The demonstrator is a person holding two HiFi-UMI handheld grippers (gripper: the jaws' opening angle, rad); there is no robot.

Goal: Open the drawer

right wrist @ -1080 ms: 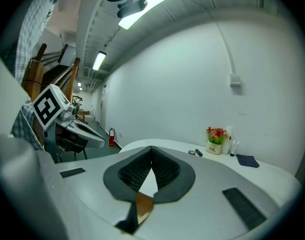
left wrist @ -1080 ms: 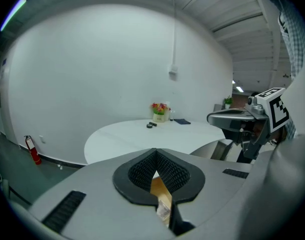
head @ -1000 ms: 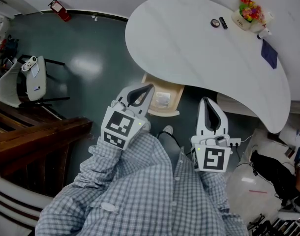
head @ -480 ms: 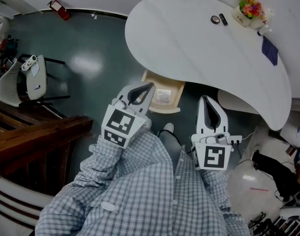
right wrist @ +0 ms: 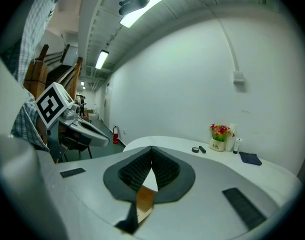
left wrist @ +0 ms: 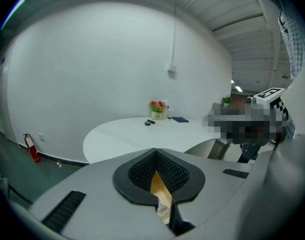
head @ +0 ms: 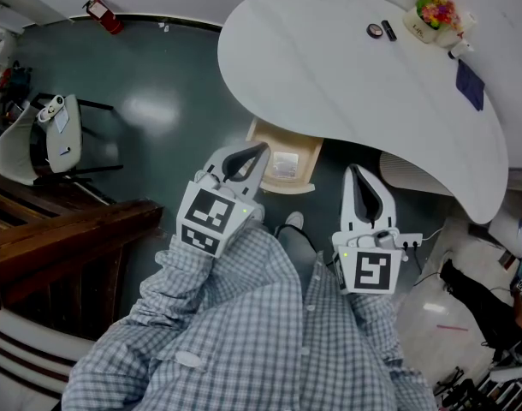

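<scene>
A light wooden drawer point(head: 282, 168) sticks out from under the near edge of the white table point(head: 329, 67), with something pale lying inside it. My left gripper point(head: 259, 152) hangs just left of it, jaws shut and empty. My right gripper point(head: 355, 175) is to the drawer's right, apart from it, and its jaws meet with nothing held. In the left gripper view the fingertips point(left wrist: 155, 153) touch, and the wooden drawer point(left wrist: 161, 196) shows through the slit below them. The right gripper view shows the same: its tips point(right wrist: 151, 149) are closed, with a strip of wood point(right wrist: 144, 202) beneath.
On the table's far end stand a flower pot point(head: 435, 17), small dark items point(head: 381, 31) and a blue cloth point(head: 469, 86). A white chair point(head: 38, 139) and dark wooden furniture point(head: 64, 238) are at left. Cables and a power strip point(head: 411, 242) lie on the floor at right.
</scene>
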